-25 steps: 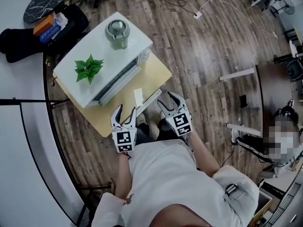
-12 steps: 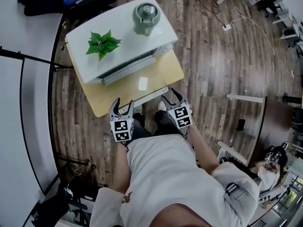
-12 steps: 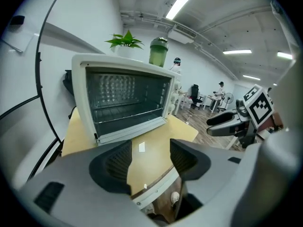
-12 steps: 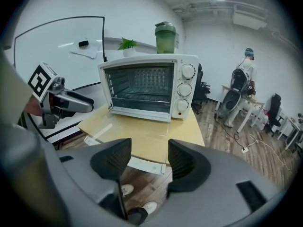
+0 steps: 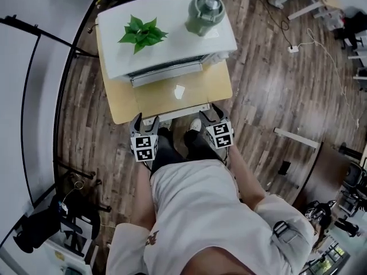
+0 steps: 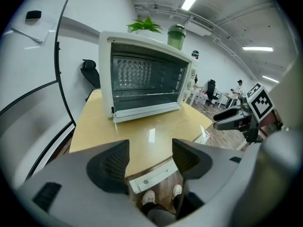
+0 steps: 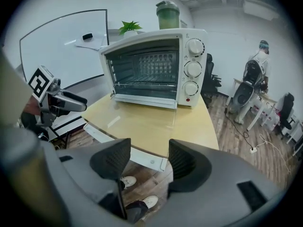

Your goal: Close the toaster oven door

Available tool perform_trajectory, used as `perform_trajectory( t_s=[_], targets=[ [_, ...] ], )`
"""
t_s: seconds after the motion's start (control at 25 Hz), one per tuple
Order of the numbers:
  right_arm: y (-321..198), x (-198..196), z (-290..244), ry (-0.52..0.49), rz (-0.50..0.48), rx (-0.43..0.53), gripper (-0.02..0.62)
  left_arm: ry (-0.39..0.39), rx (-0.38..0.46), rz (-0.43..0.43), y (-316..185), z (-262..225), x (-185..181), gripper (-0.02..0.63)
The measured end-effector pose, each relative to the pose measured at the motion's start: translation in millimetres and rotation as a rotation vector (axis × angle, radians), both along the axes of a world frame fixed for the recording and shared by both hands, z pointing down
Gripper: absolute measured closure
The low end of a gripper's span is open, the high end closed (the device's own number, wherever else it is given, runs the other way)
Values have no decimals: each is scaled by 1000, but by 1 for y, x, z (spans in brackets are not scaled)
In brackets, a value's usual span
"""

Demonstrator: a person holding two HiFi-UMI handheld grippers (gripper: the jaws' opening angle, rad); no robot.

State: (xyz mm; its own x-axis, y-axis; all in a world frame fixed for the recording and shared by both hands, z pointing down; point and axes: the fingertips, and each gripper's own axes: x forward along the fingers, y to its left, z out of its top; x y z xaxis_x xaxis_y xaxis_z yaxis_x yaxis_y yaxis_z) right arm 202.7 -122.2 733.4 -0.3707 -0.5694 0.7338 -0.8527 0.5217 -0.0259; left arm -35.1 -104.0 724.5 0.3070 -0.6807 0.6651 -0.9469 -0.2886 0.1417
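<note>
A white toaster oven [image 5: 166,30] stands on a small wooden table [image 5: 123,105], its front facing me. Its glass door [image 7: 142,119] hangs folded down flat over the table, so the racks inside show. The door's white handle bar [image 5: 175,114] lies near the table's front edge. My left gripper [image 5: 145,120] and right gripper [image 5: 213,113] hover side by side just short of that edge, apart from the door. Both are opening, with nothing between the jaws. In the left gripper view the left gripper [image 6: 150,157] points at the oven [image 6: 147,79]. The right gripper [image 7: 144,160] does so in its own view.
A potted plant [image 5: 142,33] and a green lidded jar [image 5: 205,13] sit on the oven's top. A curved white wall [image 5: 28,96] runs along the left. A cable and power strip [image 5: 295,48] lie on the wood floor at right. My legs and shoes [image 5: 195,126] are below the table's edge.
The head view has swung, so the oven and table now sit square ahead. Both grippers have drawn closer to the table's front edge and their jaws have spread wider.
</note>
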Motion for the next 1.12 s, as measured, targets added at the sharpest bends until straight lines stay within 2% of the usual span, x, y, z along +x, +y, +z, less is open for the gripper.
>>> perform_trajectory(
  t_s=[0.4, 0.72, 0.92, 1.12],
  targets=[
    [3, 10, 40, -6, -19, -91, 331, 12, -117, -83, 24, 51, -12, 293],
    [7, 7, 66, -61, 0, -178, 296, 84, -190, -136, 36, 77, -12, 256],
    [7, 3, 77, -87, 10, -216, 285, 122, -231, -129, 39, 87, -5, 253],
    [4, 3, 77, -86, 29, -227, 290, 129, -234, -141, 40, 88, -2, 250]
  ],
)
